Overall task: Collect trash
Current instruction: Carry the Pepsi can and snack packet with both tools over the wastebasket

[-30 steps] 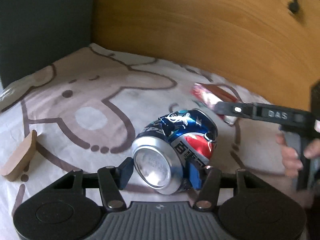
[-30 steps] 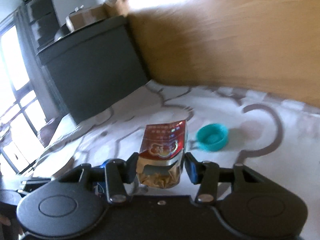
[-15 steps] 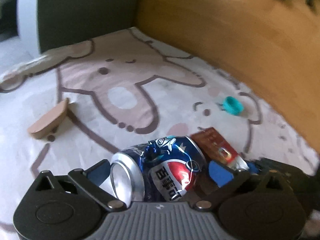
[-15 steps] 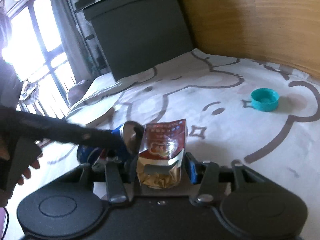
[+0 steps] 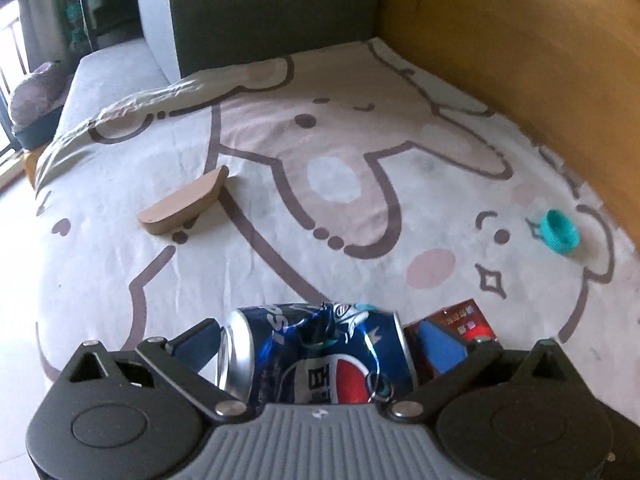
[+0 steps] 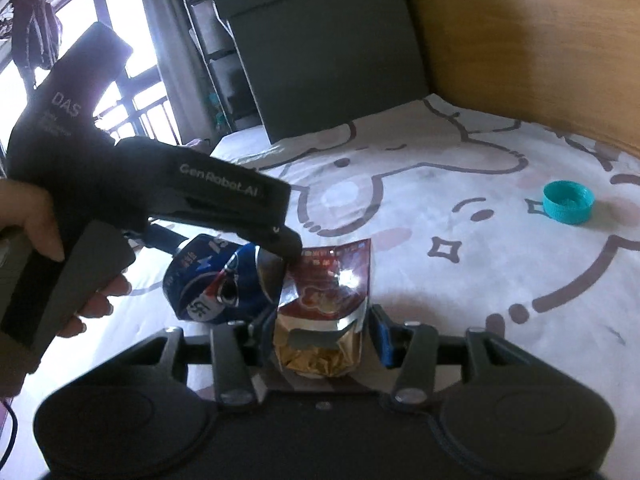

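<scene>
Both hands now lifted clear of the bed: left gripper (image 5: 316,344) jaws pinching the dented blue Pepsi can (image 5: 320,354), right gripper (image 6: 320,326) pinching the red foil snack packet (image 6: 326,300); turquoise plastic bottle cap (image 6: 568,202) remains.

Both cameras sit low behind their own jaws, angled down across the bed (image 5: 280,128) toward the wooden headboard (image 5: 520,40). The left view is close over the dented can (image 5: 320,352); the right view, just beside, sees that can (image 6: 216,280) side-on. Both share the teal cap (image 5: 558,232) (image 6: 568,202).
</scene>
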